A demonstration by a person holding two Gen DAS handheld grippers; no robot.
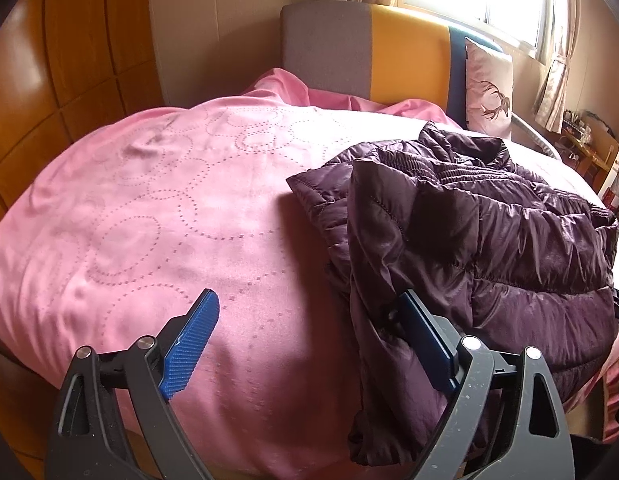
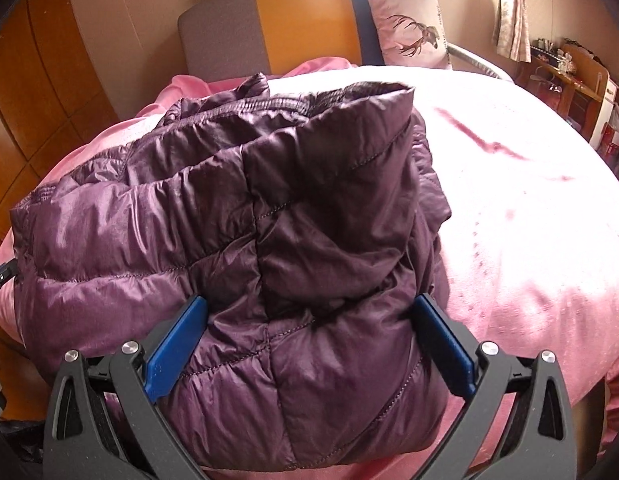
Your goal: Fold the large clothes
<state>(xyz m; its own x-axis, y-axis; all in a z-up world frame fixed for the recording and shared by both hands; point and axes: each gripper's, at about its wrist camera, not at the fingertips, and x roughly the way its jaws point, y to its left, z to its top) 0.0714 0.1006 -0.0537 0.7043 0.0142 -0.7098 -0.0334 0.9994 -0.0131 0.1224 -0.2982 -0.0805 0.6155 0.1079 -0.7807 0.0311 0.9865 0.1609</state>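
The jacket point(image 2: 237, 216) lies on the bed point(image 1: 149, 208), pillow point(image 2: 409, 28) behind it.

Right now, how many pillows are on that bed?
1. A pale pink pillow with a deer print stands against the headboard at the far right corner of the bed. Others may be hidden behind the purple puffer jacket.

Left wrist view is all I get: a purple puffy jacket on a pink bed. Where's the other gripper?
Observer: The right gripper hangs over the jacket's near edge, with a folded layer between its blue pads.
Operator: Is it squeezing the jacket?
Observer: No. Its jaws stand wide open and are not pinching the fabric.
Operator: What lies past the jacket on that side?
Observer: Only pink bedcover, washed bright by sunlight.
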